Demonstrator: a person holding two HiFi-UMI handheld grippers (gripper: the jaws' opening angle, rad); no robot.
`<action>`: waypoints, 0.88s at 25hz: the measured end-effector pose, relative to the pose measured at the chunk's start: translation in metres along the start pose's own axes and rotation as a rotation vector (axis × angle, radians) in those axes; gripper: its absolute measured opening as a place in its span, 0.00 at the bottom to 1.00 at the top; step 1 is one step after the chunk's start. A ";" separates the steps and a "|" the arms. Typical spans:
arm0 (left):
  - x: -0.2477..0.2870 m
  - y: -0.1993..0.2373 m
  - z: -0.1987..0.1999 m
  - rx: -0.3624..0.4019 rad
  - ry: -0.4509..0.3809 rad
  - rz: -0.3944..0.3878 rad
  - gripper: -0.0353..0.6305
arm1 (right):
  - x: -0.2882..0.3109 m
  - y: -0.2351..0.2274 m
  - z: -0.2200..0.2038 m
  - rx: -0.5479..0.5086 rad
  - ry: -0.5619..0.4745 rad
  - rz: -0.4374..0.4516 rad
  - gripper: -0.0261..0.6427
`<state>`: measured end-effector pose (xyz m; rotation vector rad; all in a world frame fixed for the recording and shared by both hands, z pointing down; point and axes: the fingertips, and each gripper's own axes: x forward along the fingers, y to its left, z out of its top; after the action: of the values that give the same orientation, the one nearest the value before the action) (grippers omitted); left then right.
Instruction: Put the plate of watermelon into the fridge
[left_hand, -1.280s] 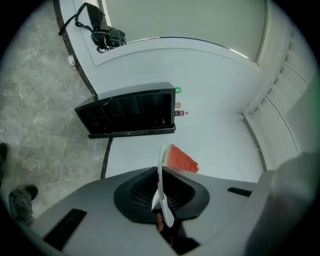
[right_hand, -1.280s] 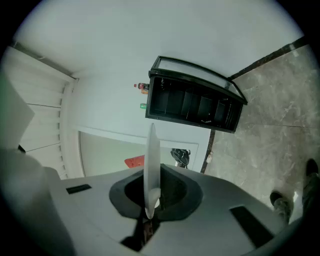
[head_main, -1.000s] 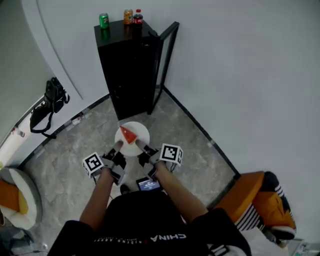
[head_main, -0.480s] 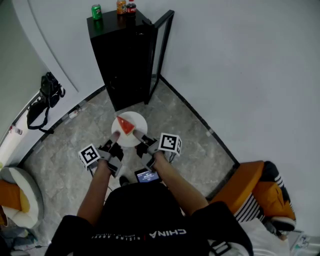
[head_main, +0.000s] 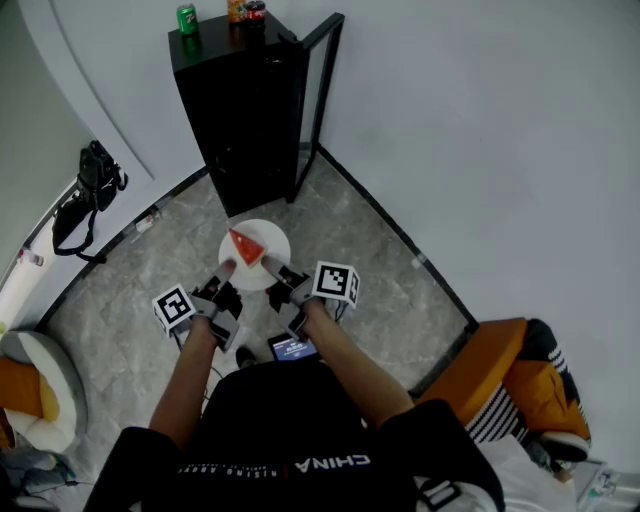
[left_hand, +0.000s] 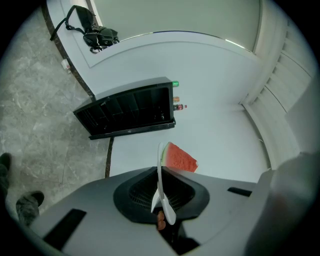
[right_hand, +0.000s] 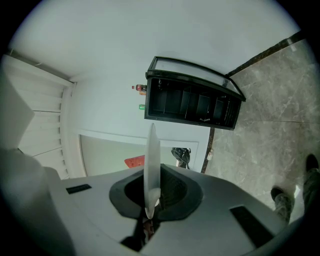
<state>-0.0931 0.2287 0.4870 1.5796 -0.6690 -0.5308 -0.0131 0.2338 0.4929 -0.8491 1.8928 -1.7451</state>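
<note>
A white plate (head_main: 268, 264) carrying a red watermelon wedge (head_main: 246, 246) hangs level above the floor in front of me. My left gripper (head_main: 226, 272) is shut on the plate's left rim and my right gripper (head_main: 274, 272) is shut on its right rim. In the left gripper view the plate (left_hand: 161, 185) shows edge-on between the jaws with the wedge (left_hand: 179, 159) beyond. The right gripper view also has the plate (right_hand: 151, 170) edge-on in the jaws. The black fridge (head_main: 235, 110) stands ahead in the corner, its glass door (head_main: 315, 95) swung open to the right.
A green can (head_main: 186, 19) and two bottles (head_main: 247, 10) stand on the fridge top. A black bag (head_main: 88, 195) hangs on the left wall. An orange chair (head_main: 505, 390) is at the right, another seat (head_main: 35, 390) at the lower left. Marble floor (head_main: 370, 270) lies between me and the fridge.
The fridge sits higher in the head view and the plate with both grippers has shifted slightly up and left; I have come a little closer. Both grips are unchanged.
</note>
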 end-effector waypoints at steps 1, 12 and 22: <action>0.002 0.000 -0.002 0.000 0.001 0.000 0.10 | -0.002 -0.001 0.002 0.000 0.001 -0.002 0.07; 0.047 0.005 -0.039 0.018 -0.011 0.012 0.10 | -0.038 -0.021 0.043 0.024 0.026 -0.005 0.07; 0.077 0.027 -0.017 -0.007 0.012 0.022 0.10 | -0.013 -0.045 0.069 0.042 0.019 -0.031 0.07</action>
<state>-0.0289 0.1863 0.5190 1.5654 -0.6745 -0.5068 0.0495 0.1910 0.5277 -0.8533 1.8580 -1.8109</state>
